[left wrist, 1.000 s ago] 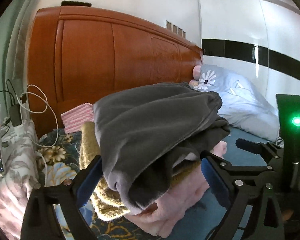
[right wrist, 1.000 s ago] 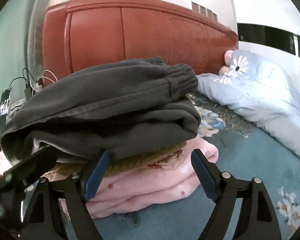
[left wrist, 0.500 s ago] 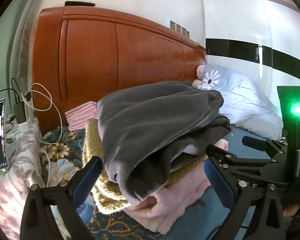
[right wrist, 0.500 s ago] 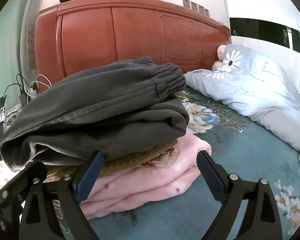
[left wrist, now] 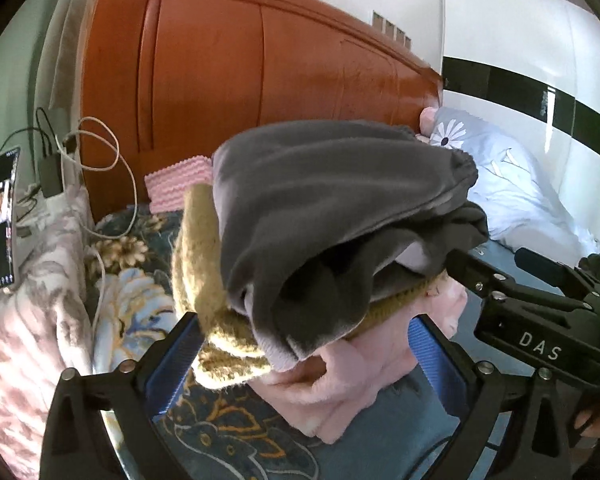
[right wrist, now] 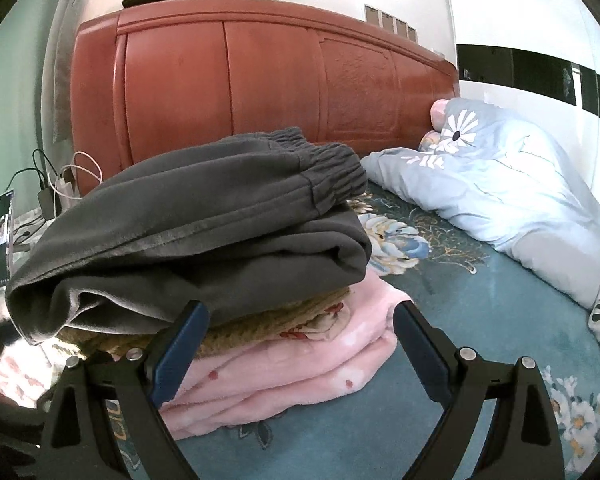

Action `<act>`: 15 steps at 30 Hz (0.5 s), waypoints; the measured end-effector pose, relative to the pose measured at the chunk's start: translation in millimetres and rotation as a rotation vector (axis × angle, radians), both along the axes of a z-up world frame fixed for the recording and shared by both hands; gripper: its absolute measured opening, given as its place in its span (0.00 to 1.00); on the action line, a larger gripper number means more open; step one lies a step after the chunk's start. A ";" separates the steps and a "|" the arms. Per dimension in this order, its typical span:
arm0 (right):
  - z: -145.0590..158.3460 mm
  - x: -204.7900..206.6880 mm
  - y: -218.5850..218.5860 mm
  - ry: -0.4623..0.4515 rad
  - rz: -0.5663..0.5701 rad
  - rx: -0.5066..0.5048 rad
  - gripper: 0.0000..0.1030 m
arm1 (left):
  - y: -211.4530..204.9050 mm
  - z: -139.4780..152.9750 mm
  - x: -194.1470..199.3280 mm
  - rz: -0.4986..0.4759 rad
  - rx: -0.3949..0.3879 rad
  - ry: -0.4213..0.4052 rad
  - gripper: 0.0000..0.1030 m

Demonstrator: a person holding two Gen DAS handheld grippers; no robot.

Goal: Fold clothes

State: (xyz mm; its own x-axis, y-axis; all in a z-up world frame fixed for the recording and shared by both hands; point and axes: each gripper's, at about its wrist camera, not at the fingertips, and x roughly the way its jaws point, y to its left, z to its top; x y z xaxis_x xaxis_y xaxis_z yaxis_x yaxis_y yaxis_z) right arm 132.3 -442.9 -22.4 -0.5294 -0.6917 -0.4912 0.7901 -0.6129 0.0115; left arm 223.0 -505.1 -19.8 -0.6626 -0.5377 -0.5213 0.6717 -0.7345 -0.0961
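— Where did we find the clothes?
— The grey trousers lay folded atop a pile, over a mustard knit and pink fleece, on the bed.
— And our grippers?
— Left gripper and right gripper both gaped wide, holding nothing.

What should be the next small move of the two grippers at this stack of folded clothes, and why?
Probably draw both back a little. The grey trousers already lie folded on the yellow knit and pink garment. The left gripper and right gripper are open and hold nothing, so the stack seems finished.
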 end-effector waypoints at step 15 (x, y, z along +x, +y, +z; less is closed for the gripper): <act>-0.5 2.9 -3.2 0.019 -0.016 0.018 0.92 | -3.7 -1.2 1.6 0.000 0.006 0.001 1.00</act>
